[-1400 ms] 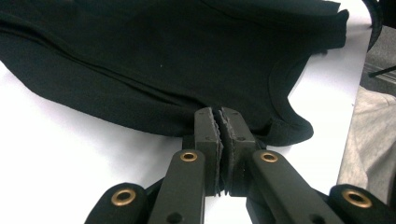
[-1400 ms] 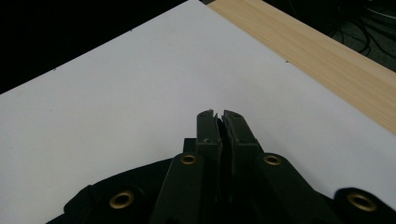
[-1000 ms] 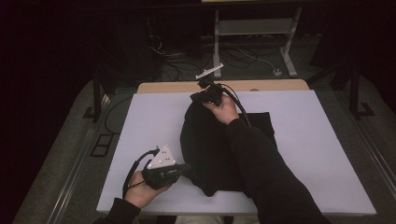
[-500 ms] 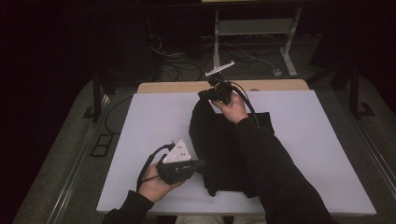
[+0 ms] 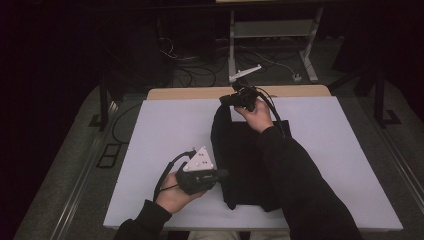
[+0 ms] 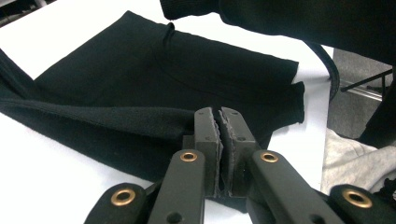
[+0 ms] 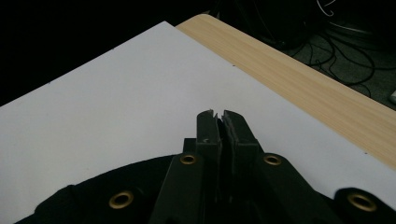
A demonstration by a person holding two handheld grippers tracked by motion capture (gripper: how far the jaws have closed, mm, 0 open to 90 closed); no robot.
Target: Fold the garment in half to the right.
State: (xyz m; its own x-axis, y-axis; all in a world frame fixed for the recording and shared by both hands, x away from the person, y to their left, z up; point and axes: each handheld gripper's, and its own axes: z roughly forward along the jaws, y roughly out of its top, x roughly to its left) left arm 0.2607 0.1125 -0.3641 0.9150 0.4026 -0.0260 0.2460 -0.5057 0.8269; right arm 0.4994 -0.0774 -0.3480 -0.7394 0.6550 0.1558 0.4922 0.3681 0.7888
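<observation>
Pinching the cloth point(image 5: 240, 160) on the table point(image 5: 165, 130), both grippers clamp its edge: left gripper point(image 6: 220, 122) near the front, right gripper point(image 7: 217, 122) seemingly at the far end, lifting it.

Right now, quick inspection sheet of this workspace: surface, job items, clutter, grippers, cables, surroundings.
Surface: white table top, with a wooden strip along the far edge.
Job's things: black garment lying mid-table, one long edge lifted between both grippers.
Clutter: nothing seen.
Grippers: left gripper shut on the garment's near edge; right gripper shut on its far edge.
Cables: a black cable trails from each gripper; loose floor cables behind the table.
Surroundings: dark room, white metal stand beyond the table.
</observation>
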